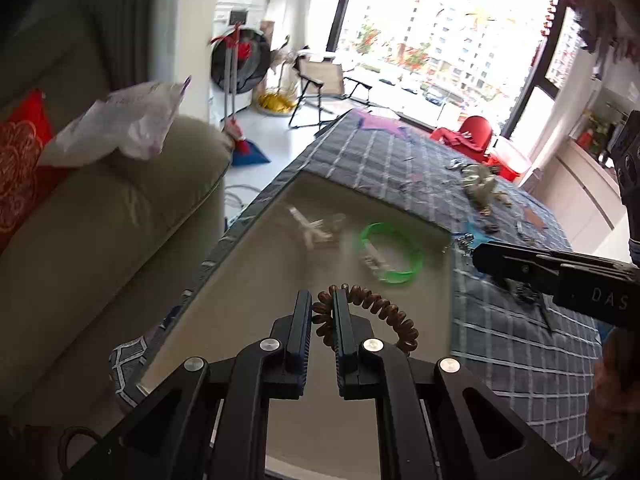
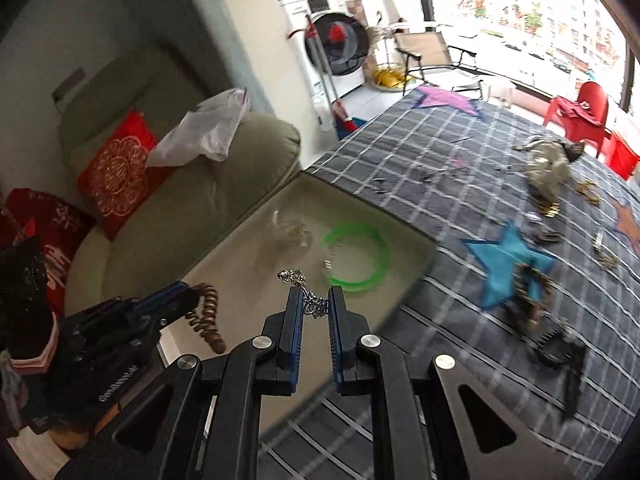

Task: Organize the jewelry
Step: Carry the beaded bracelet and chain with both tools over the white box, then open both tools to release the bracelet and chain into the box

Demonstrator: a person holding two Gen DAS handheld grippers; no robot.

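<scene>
Left gripper (image 1: 322, 303) has its jaws pinched on a brown coiled spiral bracelet (image 1: 372, 312), dangling over the shallow beige tray (image 1: 256, 280) on the quilted plaid bed cover (image 2: 420, 168). Right gripper (image 2: 316, 304) is nearly closed around a knotty silver chain (image 2: 308, 296). A smooth green bangle (image 2: 356, 256) sits inside the tray.

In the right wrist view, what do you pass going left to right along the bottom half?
Left gripper holding brown coil bracelet → right gripper pinching silver chain → blue star patch → black comb-like piece.
</scene>
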